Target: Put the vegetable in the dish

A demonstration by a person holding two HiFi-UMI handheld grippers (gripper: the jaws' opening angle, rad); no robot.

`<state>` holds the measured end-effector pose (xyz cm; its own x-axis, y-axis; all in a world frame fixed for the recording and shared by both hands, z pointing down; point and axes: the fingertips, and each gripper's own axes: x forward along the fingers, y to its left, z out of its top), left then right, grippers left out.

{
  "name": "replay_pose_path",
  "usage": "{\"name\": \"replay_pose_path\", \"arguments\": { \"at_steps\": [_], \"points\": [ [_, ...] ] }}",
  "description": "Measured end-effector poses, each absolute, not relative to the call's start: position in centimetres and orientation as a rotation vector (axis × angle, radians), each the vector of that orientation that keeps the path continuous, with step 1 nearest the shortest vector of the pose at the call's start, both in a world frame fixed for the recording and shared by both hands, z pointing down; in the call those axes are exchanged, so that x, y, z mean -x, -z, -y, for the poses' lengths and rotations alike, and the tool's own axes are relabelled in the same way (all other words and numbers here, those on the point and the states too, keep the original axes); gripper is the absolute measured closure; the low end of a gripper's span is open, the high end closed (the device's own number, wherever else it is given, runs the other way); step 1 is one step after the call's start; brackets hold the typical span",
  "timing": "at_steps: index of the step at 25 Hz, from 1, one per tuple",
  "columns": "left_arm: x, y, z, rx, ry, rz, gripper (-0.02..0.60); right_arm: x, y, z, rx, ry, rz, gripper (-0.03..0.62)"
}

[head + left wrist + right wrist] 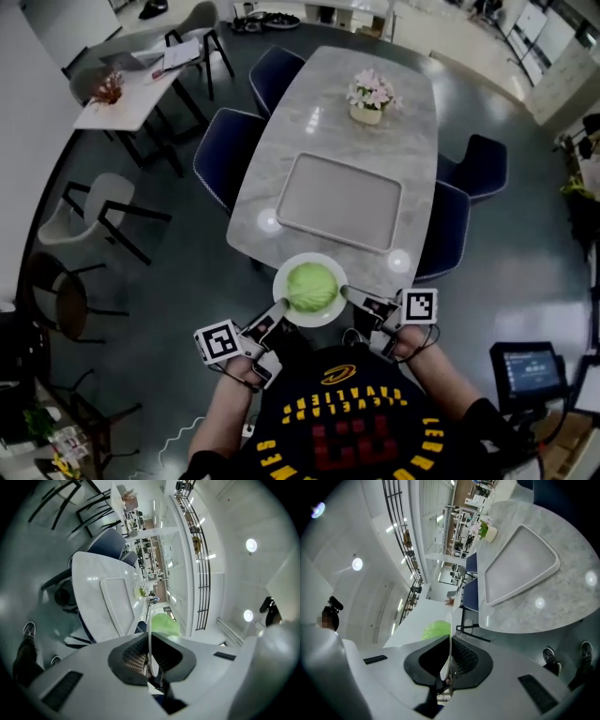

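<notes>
Cabbage is seen lying in white dish, lower centre of frame, at marble table's near edge | left gripper is clamped on dish's left rim, right gripper on right rim | forearms are angled inward.

Looking straight down the left gripper: clamped on the rim of a thin white dish, seen edge-on between the black ribbed pads. Can spot a pale green round cabbage poking up just past the jaws. Further out, got a pale marble oval table carrying a flat grey rectangular tray, dark blue padded chairs alongside.
</notes>
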<state>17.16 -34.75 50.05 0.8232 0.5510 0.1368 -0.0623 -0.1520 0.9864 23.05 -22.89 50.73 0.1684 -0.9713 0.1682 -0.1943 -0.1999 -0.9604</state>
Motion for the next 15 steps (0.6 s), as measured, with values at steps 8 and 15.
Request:
{"name": "replay_pose_path", "arguments": {
  "at_steps": [8,15],
  "points": [
    [-20.0,-50.4,36.6,-1.573,-0.663,-0.543,0.568,-23.5,-51.1,24.2,1.632,1.039,-0.974,0.576],
    [-20.6,-50.7,36.7,-1.524,-0.697,-0.558,0.566,-23.8,-51.2,24.0,1.66,1.05,-0.916,0.576]
  ]
}}
